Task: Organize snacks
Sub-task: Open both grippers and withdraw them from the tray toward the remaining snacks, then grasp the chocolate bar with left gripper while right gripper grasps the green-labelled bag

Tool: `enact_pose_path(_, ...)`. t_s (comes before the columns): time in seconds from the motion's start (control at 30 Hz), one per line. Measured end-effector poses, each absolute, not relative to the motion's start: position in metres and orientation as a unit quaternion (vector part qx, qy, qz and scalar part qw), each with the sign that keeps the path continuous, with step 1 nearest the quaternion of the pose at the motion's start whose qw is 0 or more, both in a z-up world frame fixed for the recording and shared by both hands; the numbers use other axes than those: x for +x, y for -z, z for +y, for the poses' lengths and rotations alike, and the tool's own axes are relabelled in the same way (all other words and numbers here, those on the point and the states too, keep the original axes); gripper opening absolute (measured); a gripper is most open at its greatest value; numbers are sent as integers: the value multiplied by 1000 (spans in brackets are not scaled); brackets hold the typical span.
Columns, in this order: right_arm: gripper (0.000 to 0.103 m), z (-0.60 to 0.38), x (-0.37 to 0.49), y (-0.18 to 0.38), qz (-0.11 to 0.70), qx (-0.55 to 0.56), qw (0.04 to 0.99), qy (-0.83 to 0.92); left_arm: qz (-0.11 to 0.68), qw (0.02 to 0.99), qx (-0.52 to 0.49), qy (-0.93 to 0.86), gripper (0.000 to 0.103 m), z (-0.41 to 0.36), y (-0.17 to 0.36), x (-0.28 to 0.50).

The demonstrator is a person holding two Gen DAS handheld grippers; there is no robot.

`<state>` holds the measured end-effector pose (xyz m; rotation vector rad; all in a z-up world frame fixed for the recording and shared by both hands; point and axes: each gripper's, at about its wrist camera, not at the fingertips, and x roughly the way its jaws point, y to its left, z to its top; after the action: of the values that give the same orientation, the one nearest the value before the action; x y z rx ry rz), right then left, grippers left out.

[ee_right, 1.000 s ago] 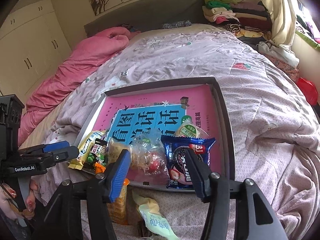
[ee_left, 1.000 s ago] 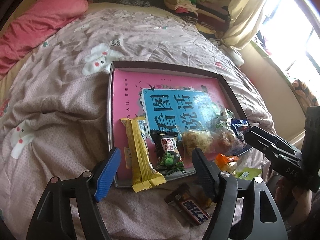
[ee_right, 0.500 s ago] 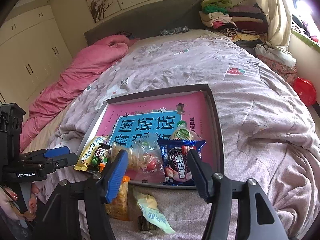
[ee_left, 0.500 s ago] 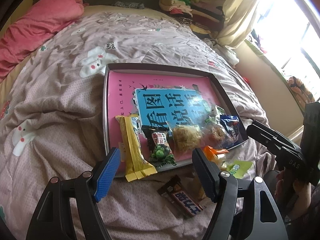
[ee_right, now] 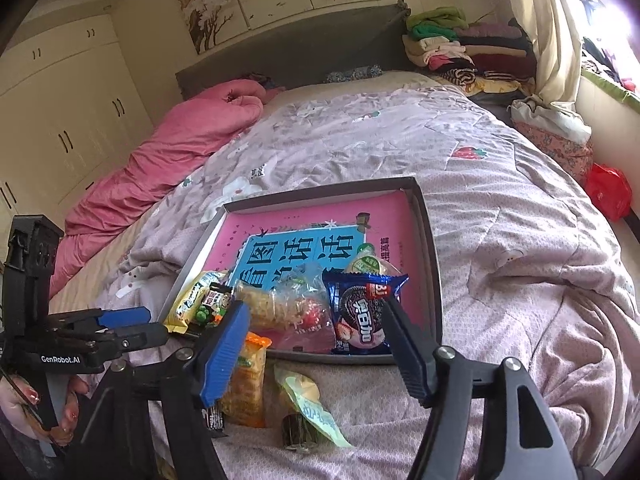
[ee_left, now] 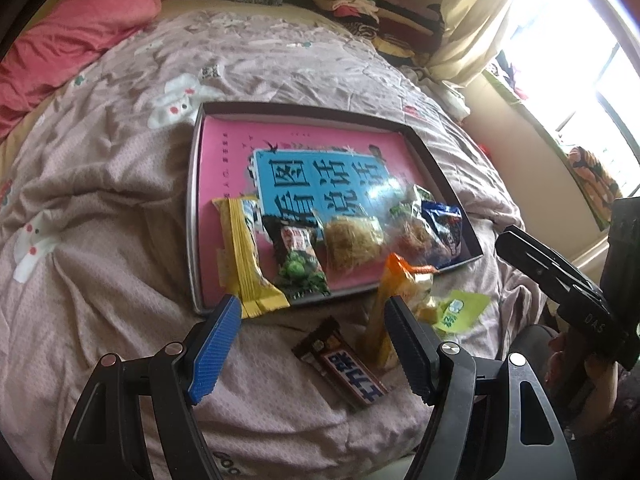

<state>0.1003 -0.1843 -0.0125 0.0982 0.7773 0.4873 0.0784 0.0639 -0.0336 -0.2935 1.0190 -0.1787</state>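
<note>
A shallow dark-rimmed tray [ee_left: 193, 216] lined with a pink and blue sheet lies on a bed's quilt [ee_left: 100, 208], and along its near edge sit wrapped snacks: a yellow bar [ee_left: 244, 256], a green pea packet [ee_left: 300, 260], clear bags and a blue cookie packet [ee_right: 360, 312]. The left gripper [ee_left: 310, 340], jaws spread and empty, hovers over a brown chocolate bar [ee_left: 344, 364] off the tray's near edge. Only the right view shows wardrobes and headboard; the right gripper [ee_right: 312, 344] is opening, pinching nothing.
</note>
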Motion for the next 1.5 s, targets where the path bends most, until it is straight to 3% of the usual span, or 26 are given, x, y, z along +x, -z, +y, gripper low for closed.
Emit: enact_pose_path(1.5, 71, -176, 70, 34, 408, 8, 874, -264, 547, 817, -137, 122, 75, 25, 67, 60)
